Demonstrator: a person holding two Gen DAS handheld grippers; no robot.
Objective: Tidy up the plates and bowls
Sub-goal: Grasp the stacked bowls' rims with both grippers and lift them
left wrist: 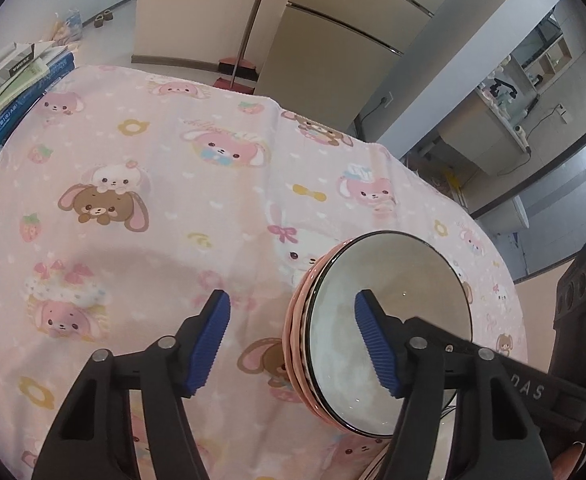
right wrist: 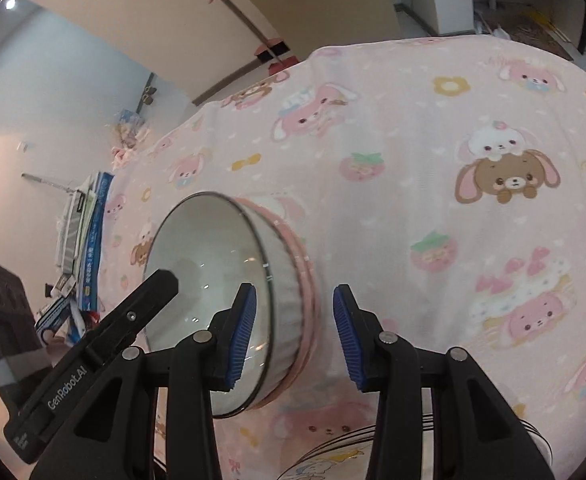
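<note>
A stack of bowls (left wrist: 389, 312) stands on the pink cartoon tablecloth (left wrist: 153, 152): a white bowl with a dark rim nested in pink ribbed ones. My left gripper (left wrist: 293, 344) is open and straddles the stack's left wall, with one blue pad (left wrist: 373, 344) inside the bowl and the other well clear outside. In the right wrist view my right gripper (right wrist: 293, 336) is open astride the opposite wall of the bowls (right wrist: 213, 280), a small gap showing at each pad. The left gripper's finger (right wrist: 133, 312) reaches into the bowl from the left.
A printed plate (right wrist: 333, 456) lies close under the right gripper at the near edge. Books (left wrist: 13, 92) are piled at the table's left side, also seen as a book pile (right wrist: 85, 240). A fridge (left wrist: 333, 40) and a broom (left wrist: 237, 64) stand beyond the far edge.
</note>
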